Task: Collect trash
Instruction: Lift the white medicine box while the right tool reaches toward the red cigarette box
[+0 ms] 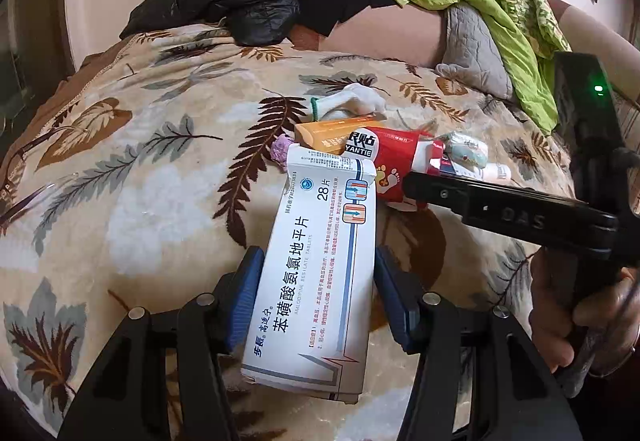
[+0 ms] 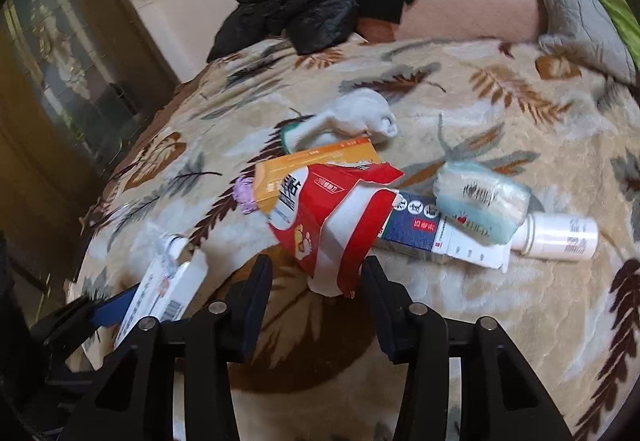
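On a bed with a leaf-patterned blanket [image 1: 152,201], the left wrist view shows the left gripper [image 1: 316,293] with its fingers pinching a white medicine box [image 1: 320,273], the trash pile just beyond it. From the right wrist view, the right gripper [image 2: 316,281] has its fingers spread around the lower end of a torn red packet [image 2: 336,225], not clearly pressing it, with an orange box [image 2: 312,169], a blue box [image 2: 424,229] and a white bottle [image 2: 560,237] near.

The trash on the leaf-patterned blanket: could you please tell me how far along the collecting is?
Nothing looks binned. In hand: the left gripper clamps the white tablet box; the right gripper straddles the torn red packet, jaws not yet pressing. Left: the orange box, white plastic bottle, blue-and-white carton.
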Available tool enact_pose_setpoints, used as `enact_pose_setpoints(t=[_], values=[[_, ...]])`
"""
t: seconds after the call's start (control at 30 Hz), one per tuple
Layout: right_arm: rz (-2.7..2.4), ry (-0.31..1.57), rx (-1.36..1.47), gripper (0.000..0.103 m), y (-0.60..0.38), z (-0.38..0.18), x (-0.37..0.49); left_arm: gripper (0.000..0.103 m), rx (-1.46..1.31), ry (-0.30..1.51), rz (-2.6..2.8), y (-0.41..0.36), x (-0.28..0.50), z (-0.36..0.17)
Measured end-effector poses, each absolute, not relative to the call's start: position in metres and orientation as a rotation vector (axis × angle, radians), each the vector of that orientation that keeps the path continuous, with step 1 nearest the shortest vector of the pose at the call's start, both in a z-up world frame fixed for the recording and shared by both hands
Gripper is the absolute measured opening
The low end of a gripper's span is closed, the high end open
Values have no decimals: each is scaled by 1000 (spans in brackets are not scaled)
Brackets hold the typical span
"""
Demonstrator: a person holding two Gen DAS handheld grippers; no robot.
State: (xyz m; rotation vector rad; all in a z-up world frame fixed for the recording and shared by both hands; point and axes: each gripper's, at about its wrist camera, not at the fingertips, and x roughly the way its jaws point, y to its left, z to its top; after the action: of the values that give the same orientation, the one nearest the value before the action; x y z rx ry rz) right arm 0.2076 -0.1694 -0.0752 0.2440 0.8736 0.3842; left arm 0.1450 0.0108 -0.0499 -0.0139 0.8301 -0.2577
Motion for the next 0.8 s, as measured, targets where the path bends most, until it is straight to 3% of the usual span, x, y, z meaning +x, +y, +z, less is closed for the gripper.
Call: enact_pose_setpoints(t=[0.27, 0.37, 0.4, 0.43, 0.8], values=[[394, 867, 399, 49, -172, -82, 223, 55, -34, 837, -230, 16, 144, -50], [414, 858, 398, 24, -163, -81, 224, 55, -22, 838, -221, 16, 144, -50], [424, 853, 394, 9, -161, -80, 223, 55, -16, 837, -218, 16, 143, -50], [426, 848, 386, 6, -160, -79, 222, 55, -12, 836, -214, 16, 143, -50], [370, 729, 318, 3, -189, -46, 170, 55, -20, 814, -220, 9, 140, -44]])
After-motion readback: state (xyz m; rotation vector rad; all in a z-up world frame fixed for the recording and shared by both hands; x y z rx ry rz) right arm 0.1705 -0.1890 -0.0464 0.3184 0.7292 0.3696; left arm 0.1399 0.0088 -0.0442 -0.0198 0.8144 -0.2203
